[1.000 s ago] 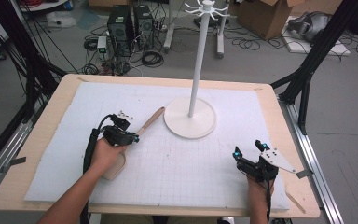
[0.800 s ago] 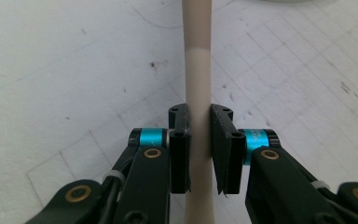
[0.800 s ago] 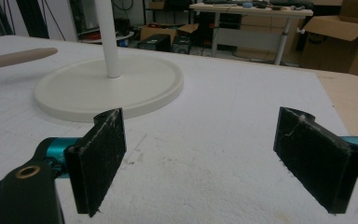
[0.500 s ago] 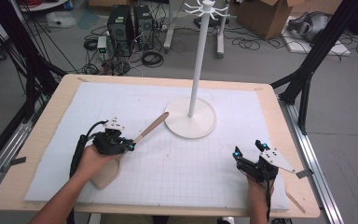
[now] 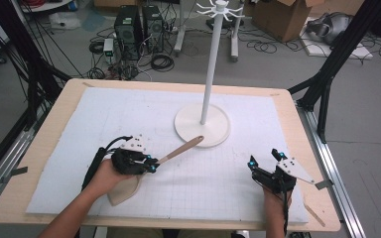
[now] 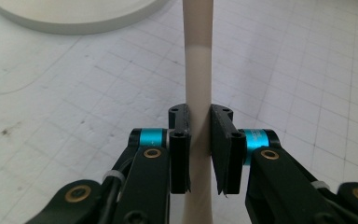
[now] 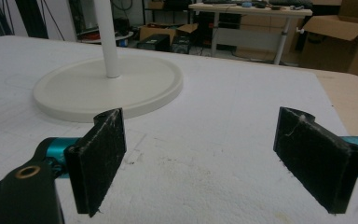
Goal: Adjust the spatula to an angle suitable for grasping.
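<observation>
Your left gripper (image 5: pixel 151 165) clamps the spatula (image 5: pixel 181 148) mid-handle; it's light, stiff, probably blade-heavy. Your right gripper (image 5: pixel 265 166) gapes wide, empty.

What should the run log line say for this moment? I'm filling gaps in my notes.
left gripper: shut on wooden spatula handle | spatula: tip toward stand base | right gripper: open, holding nothing, over mat

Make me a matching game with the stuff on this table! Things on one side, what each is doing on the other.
Things:
1. wooden spoon
2. white stand
3. right gripper
4. left gripper

States:
A. jaws wide apart, holding nothing
B. stands upright on the white mat
C. jaws closed on a handle
D. held by its handle, pointing toward the stand

Pairs: 1-D, 2-B, 3-A, 4-C
</observation>
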`<state>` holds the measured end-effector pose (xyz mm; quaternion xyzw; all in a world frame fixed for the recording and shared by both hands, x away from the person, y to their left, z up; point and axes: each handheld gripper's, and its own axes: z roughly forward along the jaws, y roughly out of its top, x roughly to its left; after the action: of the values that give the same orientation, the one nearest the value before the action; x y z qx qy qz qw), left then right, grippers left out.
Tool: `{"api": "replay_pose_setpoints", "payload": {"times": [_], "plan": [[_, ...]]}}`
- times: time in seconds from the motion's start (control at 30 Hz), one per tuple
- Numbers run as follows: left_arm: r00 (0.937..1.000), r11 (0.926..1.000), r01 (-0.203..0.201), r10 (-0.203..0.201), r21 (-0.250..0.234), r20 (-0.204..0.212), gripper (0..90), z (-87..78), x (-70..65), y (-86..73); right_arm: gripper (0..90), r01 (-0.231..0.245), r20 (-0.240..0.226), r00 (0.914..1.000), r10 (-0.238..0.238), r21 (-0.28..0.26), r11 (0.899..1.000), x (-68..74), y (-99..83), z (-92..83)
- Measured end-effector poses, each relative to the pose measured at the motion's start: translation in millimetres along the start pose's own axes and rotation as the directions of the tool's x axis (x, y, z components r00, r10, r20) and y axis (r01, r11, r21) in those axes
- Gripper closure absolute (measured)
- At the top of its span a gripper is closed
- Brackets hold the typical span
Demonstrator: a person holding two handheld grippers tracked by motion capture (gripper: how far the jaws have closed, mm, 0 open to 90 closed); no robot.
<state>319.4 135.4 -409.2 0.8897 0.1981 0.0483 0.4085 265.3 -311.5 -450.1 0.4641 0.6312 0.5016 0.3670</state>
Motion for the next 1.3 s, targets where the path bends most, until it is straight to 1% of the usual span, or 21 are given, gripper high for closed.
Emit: {"api": "replay_pose_setpoints", "payload": {"times": [0.07,0.17,0.27,0.3,0.43,0.5,0.63,0.7,0.77,0.87,0.9,0.97,1.0,1.07,1.1,1.13,1.17,1.2,1.23,1.27,1.3], "plan": [[1.0000,1.0000,-0.002,0.002,0.007,0.005,77.8,2.3,-1.3,0.5,15.5,0.000,0.000,1.0000,0.000,0.000,1.000,0.1,0.0,0.0],[0.9994,0.9994,-0.023,0.022,0.026,0.027,77.8,10.9,-3.9,1.1,15.5,0.000,-0.001,1.0000,0.000,0.002,1.000,-0.1,0.1,-0.1],[0.9989,0.9991,-0.029,0.028,0.030,0.037,77.8,13.3,-4.1,1.2,15.4,0.000,-0.001,1.0000,0.000,0.001,1.000,-0.1,0.0,0.0],[0.9984,0.9986,-0.038,0.037,0.037,0.043,77.8,14.2,-3.3,1.2,15.4,0.000,-0.001,1.0000,0.000,0.001,1.000,0.0,0.0,0.0],[0.9981,0.9985,-0.034,0.032,0.043,0.052,77.8,17.3,-2.4,1.0,15.5,0.000,-0.001,1.0000,0.000,0.001,1.000,0.0,0.0,0.1],[0.9972,0.9976,-0.047,0.043,0.052,0.061,77.7,18.3,-2.9,1.1,15.6,0.006,-0.001,1.0000,-0.006,0.000,1.000,-0.3,0.0,0.2],[0.9959,0.9949,-0.072,0.067,0.071,0.060,77.7,21.7,-5.7,3.4,15.6,0.006,-0.002,1.0000,-0.006,0.001,1.000,-0.3,0.0,0.2],[0.9941,0.9921,-0.088,0.082,0.089,0.071,77.7,22.9,-5.7,4.4,15.6,0.003,-0.001,1.0000,-0.003,0.002,1.000,-0.2,0.0,0.1],[0.9944,0.9923,-0.085,0.079,0.090,0.071,77.6,25.4,-6.0,4.0,15.6,0.003,-0.001,1.0000,-0.003,0.001,1.000,-0.2,0.0,0.2],[0.9949,0.9903,-0.081,0.073,0.113,0.068,77.3,28.9,-6.8,4.4,15.7,0.003,-0.002,1.0000,-0.003,0.003,1.000,-0.2,0.0,0.1],[0.9947,0.9887,-0.086,0.078,0.123,0.067,77.1,30.4,-7.6,4.8,15.6,0.001,-0.002,1.0000,-0.001,0.003,1.000,-0.1,0.0,0.1],[0.9957,0.9898,-0.071,0.063,0.123,0.068,75.0,31.1,-8.6,6.1,15.6,0.005,-0.002,1.0000,-0.005,0.000,1.000,-0.5,0.0,0.3],[0.9962,0.9925,-0.059,0.051,0.107,0.070,69.8,29.9,-8.2,7.0,15.6,0.005,-0.002,1.0000,-0.005,0.001,1.000,-0.5,0.0,0.3],[0.9984,0.9975,-0.022,0.018,0.067,0.054,57.4,25.9,-7.1,8.8,15.7,0.006,-0.001,1.0000,-0.006,0.002,1.000,-0.5,0.0,0.3],[0.9991,0.9986,-0.008,0.006,0.051,0.043,57.4,22.7,-5.3,9.2,15.7,0.006,-0.001,1.0000,-0.006,0.002,1.000,-0.5,0.0,0.3],[0.9992,0.9995,0.017,-0.018,0.026,0.034,48.8,19.5,-3.6,8.9,15.7,0.005,-0.001,1.0000,-0.005,0.002,1.000,-0.4,0.0,0.3],[0.9989,0.9993,0.039,-0.038,-0.003,0.027,48.8,15.8,-1.5,8.1,15.7,0.005,-0.001,1.0000,-0.005,0.002,1.000,-0.4,0.0,0.3],[0.9981,0.9978,0.060,-0.060,-0.030,0.015,44.4,11.3,1.0,6.9,15.7,0.004,-0.001,1.0000,-0.004,0.003,1.000,-0.4,0.1,0.4],[0.9960,0.9933,0.090,-0.089,-0.073,0.011,34.6,7.0,2.9,4.9,15.7,0.010,-0.001,1.0000,-0.010,0.007,1.000,-0.3,0.1,0.8],[0.9946,0.9881,0.102,-0.103,-0.115,-0.004,34.6,1.8,5.0,2.8,15.7,0.010,-0.001,1.0000,-0.010,0.007,1.000,-0.3,0.1,0.8],[0.9901,0.9719,0.126,-0.136,-0.198,-0.034,27.0,-8.9,8.2,-2.2,15.7,0.011,0.000,0.9999,-0.011,0.014,1.000,0.5,0.4,1.2]]}}
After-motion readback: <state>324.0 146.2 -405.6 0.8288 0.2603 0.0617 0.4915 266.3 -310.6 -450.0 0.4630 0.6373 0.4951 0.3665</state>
